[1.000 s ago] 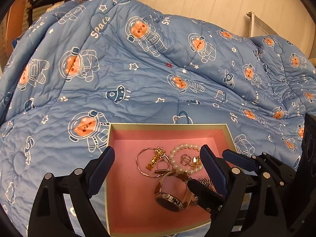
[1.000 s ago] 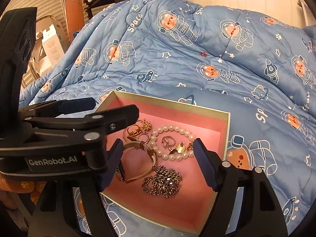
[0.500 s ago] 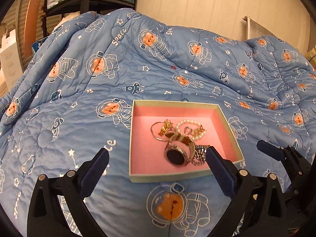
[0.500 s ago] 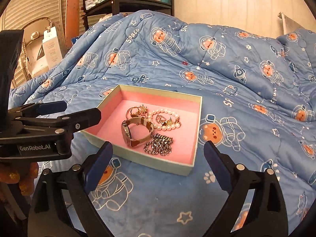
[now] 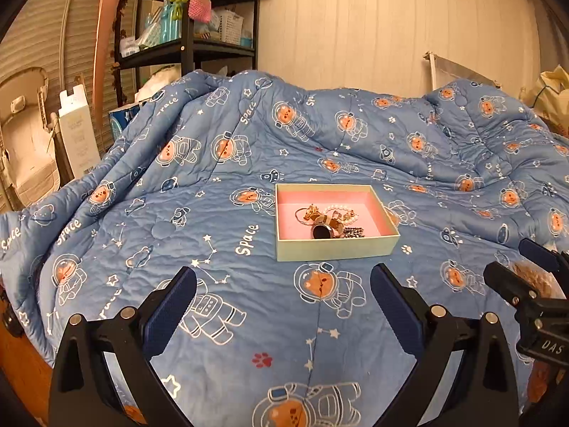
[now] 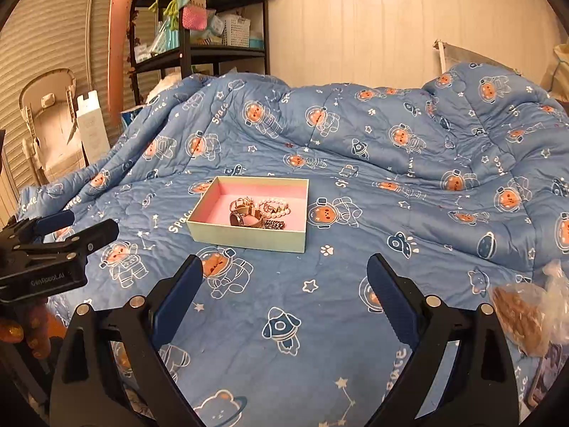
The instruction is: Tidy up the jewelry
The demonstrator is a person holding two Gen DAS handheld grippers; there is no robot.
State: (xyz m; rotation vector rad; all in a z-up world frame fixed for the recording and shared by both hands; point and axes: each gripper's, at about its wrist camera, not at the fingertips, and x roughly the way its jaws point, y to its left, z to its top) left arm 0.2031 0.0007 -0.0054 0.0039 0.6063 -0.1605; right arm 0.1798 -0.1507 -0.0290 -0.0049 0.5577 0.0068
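On the blue astronaut quilt (image 5: 220, 284) the pink-lined box (image 5: 334, 247) holds the jewelry (image 5: 329, 222) heaped centrally, well ahead of my left gripper (image 5: 282, 293) and right gripper (image 6: 282, 284), both spread wide and empty, so I'd approach slowly, singling out one piece.

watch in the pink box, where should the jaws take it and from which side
Probably the tan strap loop of the watch, from above. It lies on its side with the dark face toward the box's near wall, amid other jewelry, so a descent over the loop seems clearest. Both grippers hang open, well back.
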